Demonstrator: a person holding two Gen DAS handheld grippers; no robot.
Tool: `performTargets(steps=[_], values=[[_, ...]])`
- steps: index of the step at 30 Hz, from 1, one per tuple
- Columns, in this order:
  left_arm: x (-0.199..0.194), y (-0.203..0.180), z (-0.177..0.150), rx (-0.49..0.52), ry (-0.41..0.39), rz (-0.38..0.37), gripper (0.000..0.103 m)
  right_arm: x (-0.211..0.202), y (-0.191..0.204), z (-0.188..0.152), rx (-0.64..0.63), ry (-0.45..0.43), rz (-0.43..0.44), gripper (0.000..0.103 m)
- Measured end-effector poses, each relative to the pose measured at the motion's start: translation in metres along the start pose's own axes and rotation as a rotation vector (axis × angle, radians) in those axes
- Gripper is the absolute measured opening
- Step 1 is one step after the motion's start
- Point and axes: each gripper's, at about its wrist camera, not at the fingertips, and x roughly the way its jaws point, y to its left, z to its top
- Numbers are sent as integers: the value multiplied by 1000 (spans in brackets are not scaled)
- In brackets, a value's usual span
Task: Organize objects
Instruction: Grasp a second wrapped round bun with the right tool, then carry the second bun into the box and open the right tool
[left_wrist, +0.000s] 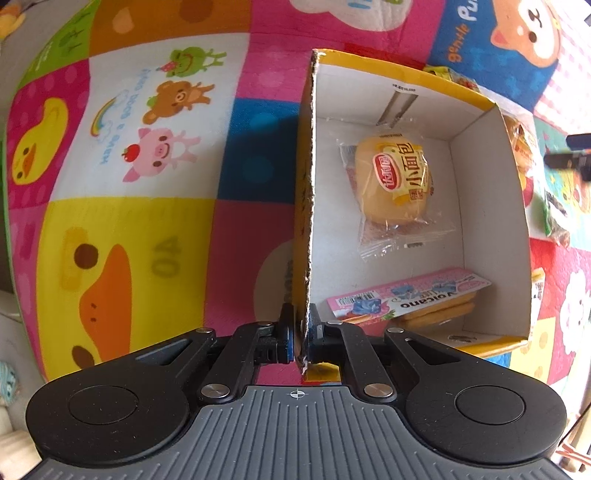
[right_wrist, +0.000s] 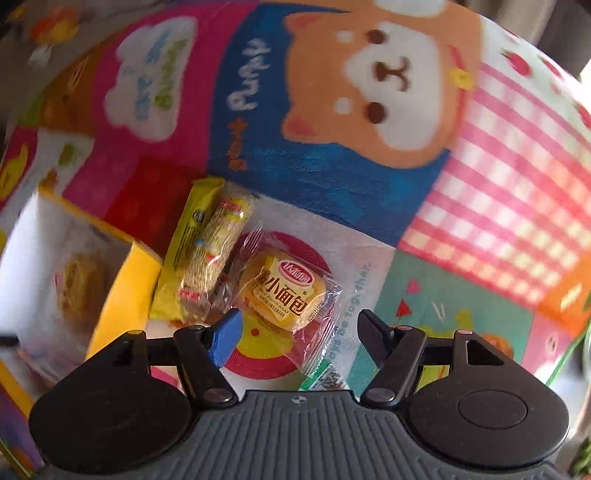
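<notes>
A yellow cardboard box (left_wrist: 480, 192) with a white inside stands on the play mat. My left gripper (left_wrist: 302, 332) is shut on the box's left wall near its front corner. Inside lie a wrapped small bread (left_wrist: 397, 184) and a pink wafer pack (left_wrist: 406, 295). In the right wrist view my right gripper (right_wrist: 299, 332) is open just above another wrapped small bread (right_wrist: 284, 291) on the mat. A yellow snack bar (right_wrist: 184, 254) and a clear-wrapped cracker pack (right_wrist: 218, 251) lie left of it, beside the box (right_wrist: 122, 295).
The colourful cartoon play mat (left_wrist: 129, 184) covers the floor. A green-edged packet (right_wrist: 321, 376) lies under the right gripper's front. More snack packets (left_wrist: 557, 214) lie right of the box in the left wrist view, where a dark gripper part (left_wrist: 569, 158) also shows.
</notes>
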Motion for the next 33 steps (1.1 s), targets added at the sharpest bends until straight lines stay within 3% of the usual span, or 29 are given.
performTargets(steps=[2,5,12,13,15,19,28,33], values=[[-1,0,0,2,-16,6,8,9,18,-3,-168,11,-44,69],[-1,-5,-2,24,-35,17,8,26,34,-1,-317,8,-88,69],[5,-12,-6,27,-25,49,8,62,51,20,-412,-7,-150,75],[6,-12,-4,16,-25,46,8,63,46,26,-375,-4,-143,74],[8,-12,2,7,-22,35,8,63,33,35,-257,41,-78,60],[10,-10,17,-1,-27,22,8,42,16,28,-79,38,-42,54],[16,-11,45,38,-32,2,8,-70,7,-51,430,-12,139,54],[8,-11,39,101,-29,-20,8,-123,39,-96,590,-17,144,54]])
